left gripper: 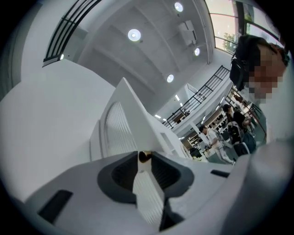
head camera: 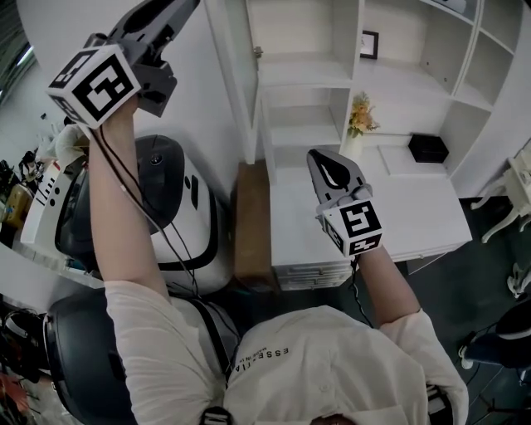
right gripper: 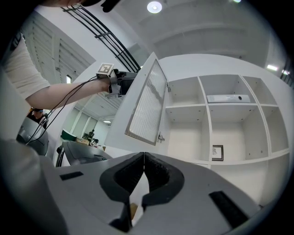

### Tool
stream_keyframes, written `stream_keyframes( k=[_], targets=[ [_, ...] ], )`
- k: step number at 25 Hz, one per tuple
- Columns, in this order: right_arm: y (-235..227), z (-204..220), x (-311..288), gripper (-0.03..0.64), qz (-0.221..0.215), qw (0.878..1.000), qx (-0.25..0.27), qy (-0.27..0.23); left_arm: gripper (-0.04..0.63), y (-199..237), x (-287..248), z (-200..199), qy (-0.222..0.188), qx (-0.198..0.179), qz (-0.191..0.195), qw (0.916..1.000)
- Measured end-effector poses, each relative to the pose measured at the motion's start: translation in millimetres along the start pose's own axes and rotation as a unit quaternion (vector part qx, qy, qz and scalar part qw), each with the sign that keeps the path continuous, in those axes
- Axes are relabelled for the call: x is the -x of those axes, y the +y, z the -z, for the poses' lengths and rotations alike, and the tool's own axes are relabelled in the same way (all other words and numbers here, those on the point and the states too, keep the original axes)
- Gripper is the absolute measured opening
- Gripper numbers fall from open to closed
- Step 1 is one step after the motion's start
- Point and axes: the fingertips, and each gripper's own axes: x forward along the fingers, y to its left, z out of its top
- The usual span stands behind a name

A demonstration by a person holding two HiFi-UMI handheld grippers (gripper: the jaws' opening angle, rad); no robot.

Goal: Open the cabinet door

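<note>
The white cabinet door (head camera: 230,79) stands swung out from the shelf unit, edge-on in the head view. Its ribbed glass panel (right gripper: 146,103) faces the right gripper view. My left gripper (head camera: 170,10) is raised high at the door's free edge. The door's edge (left gripper: 118,133) runs between its jaws, which are shut on it, with a small brass knob (left gripper: 144,156) at the tips. My right gripper (head camera: 329,170) hangs lower, in front of the open shelves, apart from the door. Its jaws (right gripper: 144,155) are shut and hold nothing.
Open white shelves (head camera: 307,70) hold a small framed picture (head camera: 369,43), a vase of flowers (head camera: 358,116) and a black box (head camera: 428,148). A white drawer unit (head camera: 315,272) stands below. A brown board (head camera: 251,220) and a rounded white-and-black machine (head camera: 178,207) stand at the left.
</note>
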Motion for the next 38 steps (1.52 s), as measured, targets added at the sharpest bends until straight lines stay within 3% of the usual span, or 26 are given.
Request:
stream_keyframes(
  k=[8, 12, 17, 22, 29, 32, 34, 38],
  targets=[
    [-7, 16, 6, 0.015, -0.004, 1.000, -0.009, 0.016, 0.094, -9, 20, 14, 0.005, -0.016, -0.091, 0.9957],
    [-12, 27, 10, 0.015, -0.007, 0.999, -0.018, 0.026, 0.094, -28, 35, 34, 0.028, -0.074, -0.131, 0.9883],
    [-15, 33, 18, 0.015, -0.014, 0.999, -0.021, 0.028, 0.092, -69, 46, 66, 0.036, -0.053, -0.134, 0.9889],
    [-19, 34, 24, 0.015, -0.020, 0.999, -0.030, 0.022, 0.089, -116, 57, 107, 0.069, -0.078, -0.148, 0.9835],
    [-25, 44, 38, 0.015, -0.024, 0.999, -0.036, 0.010, 0.070, -185, 60, 197, 0.116, -0.006, -0.115, 0.9865],
    [-33, 49, 45, 0.015, -0.024, 0.999, -0.041, 0.006, 0.057, -212, 55, 218, 0.133, 0.011, -0.096, 0.9863],
    [-40, 53, 51, 0.015, -0.022, 0.999, -0.048, 0.002, 0.003, -226, 57, 233, 0.142, 0.029, -0.096, 0.9848],
    [-49, 61, 64, 0.015, -0.025, 0.998, -0.052, 0.000, 0.002, -245, 63, 268, 0.151, 0.072, -0.099, 0.9809]
  ],
)
